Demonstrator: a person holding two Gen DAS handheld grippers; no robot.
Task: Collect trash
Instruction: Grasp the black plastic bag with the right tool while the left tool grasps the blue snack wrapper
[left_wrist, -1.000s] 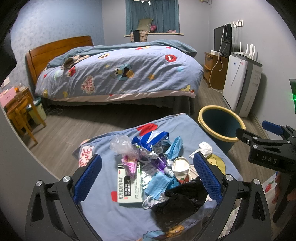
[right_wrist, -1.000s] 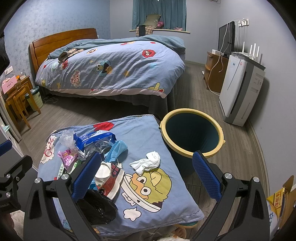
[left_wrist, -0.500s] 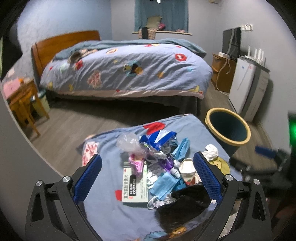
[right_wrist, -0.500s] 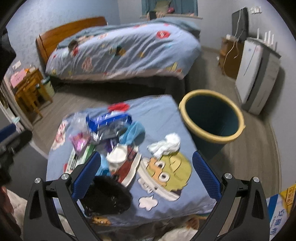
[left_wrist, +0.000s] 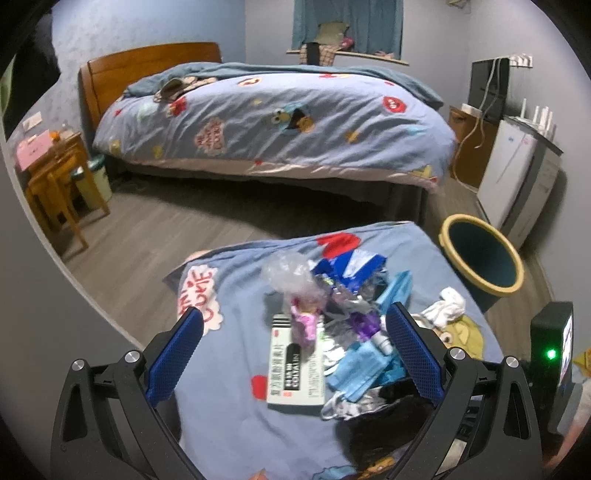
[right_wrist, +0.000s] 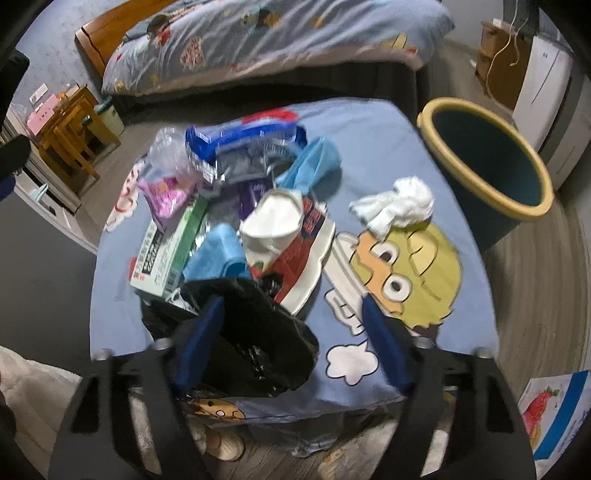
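Observation:
A heap of trash lies on a small table under a blue cartoon cloth (right_wrist: 369, 147): a white medicine box (left_wrist: 295, 369) (right_wrist: 166, 247), blue face masks (left_wrist: 362, 365) (right_wrist: 218, 258), a clear plastic bag (left_wrist: 288, 273), a white paper cup (right_wrist: 273, 221), a crumpled white tissue (right_wrist: 399, 203) (left_wrist: 450, 306) and a black plastic bag (right_wrist: 251, 332). My left gripper (left_wrist: 295, 350) is open above the box and masks. My right gripper (right_wrist: 291, 343) is open, tilted down over the black bag.
A dark bin with a yellow rim (left_wrist: 484, 258) (right_wrist: 487, 162) stands on the floor right of the table. A large bed (left_wrist: 273, 122) is behind, a white appliance (left_wrist: 517, 177) at the right wall, wooden chairs (left_wrist: 55, 184) at the left.
My right gripper has tilted down and moved in over the trash heap and black bag. My left gripper has drifted slightly closer. Both stay open.

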